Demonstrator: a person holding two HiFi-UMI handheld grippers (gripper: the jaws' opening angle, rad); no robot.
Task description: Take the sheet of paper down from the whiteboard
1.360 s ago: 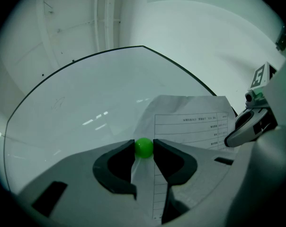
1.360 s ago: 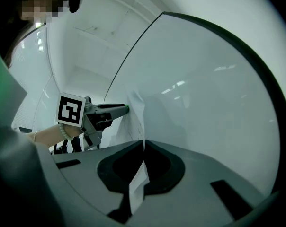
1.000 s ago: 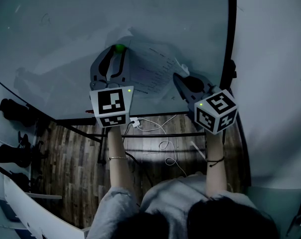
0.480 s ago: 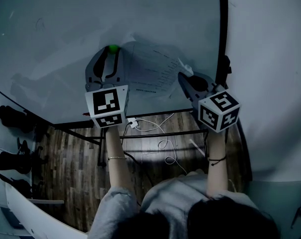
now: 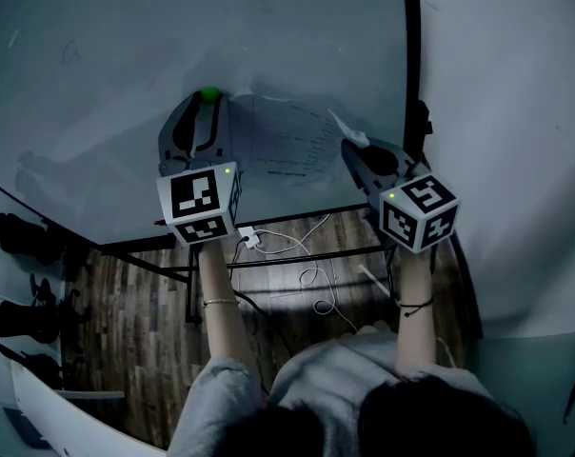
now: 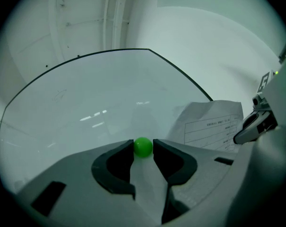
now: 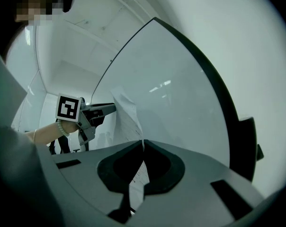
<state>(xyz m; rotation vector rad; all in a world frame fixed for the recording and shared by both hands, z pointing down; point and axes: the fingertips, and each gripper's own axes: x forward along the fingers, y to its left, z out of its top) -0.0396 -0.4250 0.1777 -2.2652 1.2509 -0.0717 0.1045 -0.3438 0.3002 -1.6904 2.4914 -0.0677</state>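
A printed sheet of paper [image 5: 286, 143] hangs on the whiteboard [image 5: 107, 74], with a green ball magnet [image 5: 209, 94] at its upper left corner. My left gripper [image 5: 208, 103] is shut on that magnet [image 6: 143, 146], whose sides touch both jaw tips. My right gripper [image 5: 352, 144] is shut on the sheet's right edge [image 7: 142, 145], which lifts off the board and curls. In the left gripper view the paper [image 6: 214, 124] shows to the right, beside the right gripper [image 6: 254, 124]. Seen from the right gripper, the left gripper [image 7: 110, 109] is at the sheet's [image 7: 126, 112] far side.
The whiteboard's black frame [image 5: 410, 55] runs close on the right, with a white wall [image 5: 516, 84] beyond it. Below the board are its stand bars [image 5: 297, 255], white cables [image 5: 316, 279] on a wooden floor, and dark chair bases [image 5: 21, 231] at the left.
The right gripper has shifted slightly, keeping hold of the sheet's right edge, which now stands further off the board. The left gripper stays at the green magnet.
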